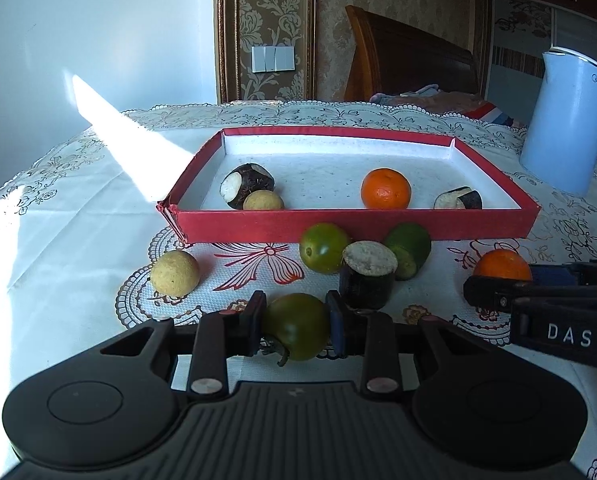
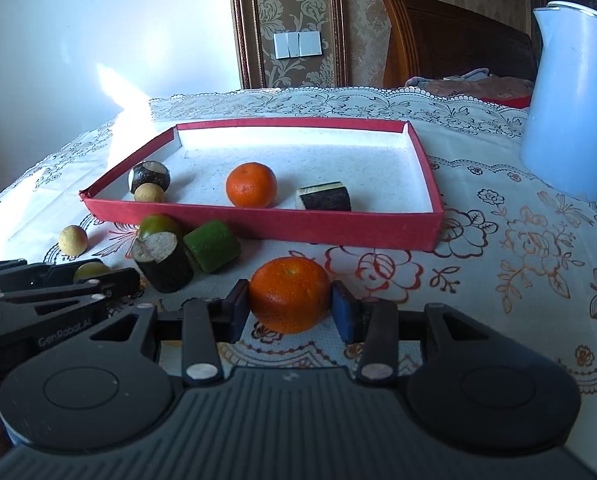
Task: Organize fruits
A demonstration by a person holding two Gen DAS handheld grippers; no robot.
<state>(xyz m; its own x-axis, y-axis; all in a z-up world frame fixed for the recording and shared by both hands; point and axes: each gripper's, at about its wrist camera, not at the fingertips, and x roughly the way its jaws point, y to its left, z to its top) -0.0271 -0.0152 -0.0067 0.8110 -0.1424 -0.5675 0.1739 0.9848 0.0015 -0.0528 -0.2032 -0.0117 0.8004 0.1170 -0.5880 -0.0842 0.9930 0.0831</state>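
The green tomato (image 1: 296,326) sits between the pads of the left gripper (image 1: 296,326), which is clenched on it just above the tablecloth (image 1: 78,208). The right gripper (image 2: 290,306) grasps an orange (image 2: 289,294) in the same way, in front of the red tray (image 2: 258,224). In the tray lie another orange (image 2: 251,184), a beige ball (image 2: 149,193) and two dark cut pieces (image 2: 324,197). Between the grippers and the tray wall stand a dark cylinder (image 1: 368,276), a second green tomato (image 1: 324,247) and a green piece (image 1: 408,250). A blue kettle (image 1: 570,120) stands well apart at the right.
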